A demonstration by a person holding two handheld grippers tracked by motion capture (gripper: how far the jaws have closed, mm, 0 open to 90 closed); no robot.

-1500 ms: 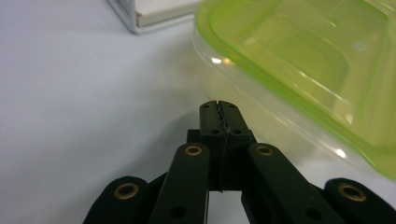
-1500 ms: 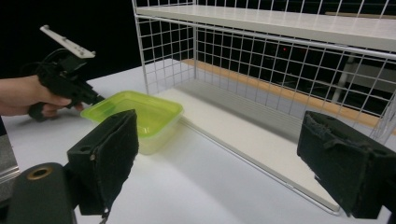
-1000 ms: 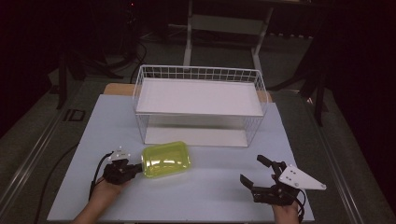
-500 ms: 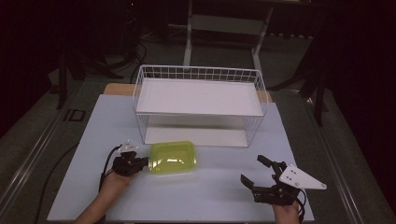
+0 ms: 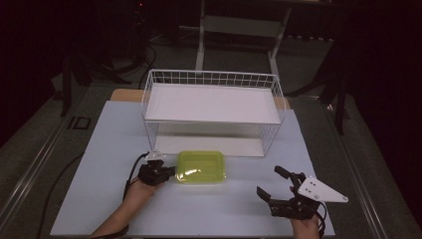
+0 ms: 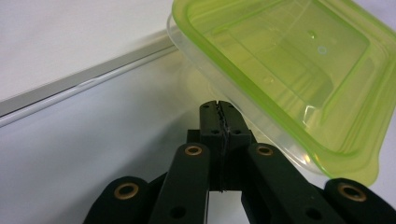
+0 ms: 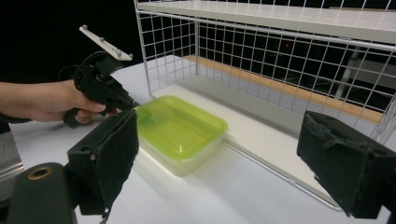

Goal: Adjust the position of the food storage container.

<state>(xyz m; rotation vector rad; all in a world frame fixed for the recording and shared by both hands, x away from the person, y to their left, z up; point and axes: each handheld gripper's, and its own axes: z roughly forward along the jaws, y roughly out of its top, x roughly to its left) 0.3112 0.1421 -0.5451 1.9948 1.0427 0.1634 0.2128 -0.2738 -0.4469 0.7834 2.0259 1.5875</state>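
Note:
A clear plastic container with a yellow-green lid (image 5: 201,167) lies flat on the white table (image 5: 99,149), just in front of the wire rack. My left gripper (image 5: 169,172) is at its left end, jaws pressed together on the container's rim at the corner (image 6: 218,106). The lid (image 6: 289,60) slants across the upper right of the left gripper view. My right gripper (image 5: 267,180) rests at the front right, open and holding nothing. In the right gripper view its pads (image 7: 105,158) frame the container (image 7: 177,123) and the left gripper (image 7: 133,105).
A white wire rack (image 5: 209,74) with a white shelf board (image 5: 209,102) on top stands at the back middle of the table. Its low base strip (image 7: 261,140) runs right behind the container. Dark floor and stands surround the table.
The container, tilted up on the left gripper a second ago, has been turned down and moved right. It now lies flat with the lid up. The right gripper has stayed still.

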